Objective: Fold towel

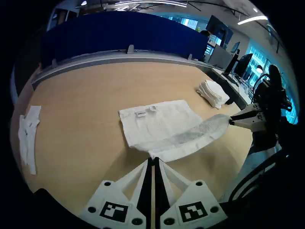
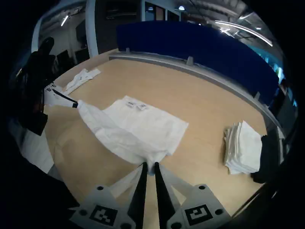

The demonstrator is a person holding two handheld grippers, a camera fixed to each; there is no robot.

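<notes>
Left gripper view: loose cloth left on desk | towel middle, far part flat, near edge lifted | left gripper pinched on one near corner, right gripper clamped on the other | folded stack far right | first fold looks begun, not laid over; later folds remain

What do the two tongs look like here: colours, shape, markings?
The left tongs have two white, tapering fingers with black inner strips, round holes and a black-and-white square marker near each base. The right tongs match. Seen from afar in the opposite view, each has a dark body behind it; sleeves cannot be made out.
</notes>
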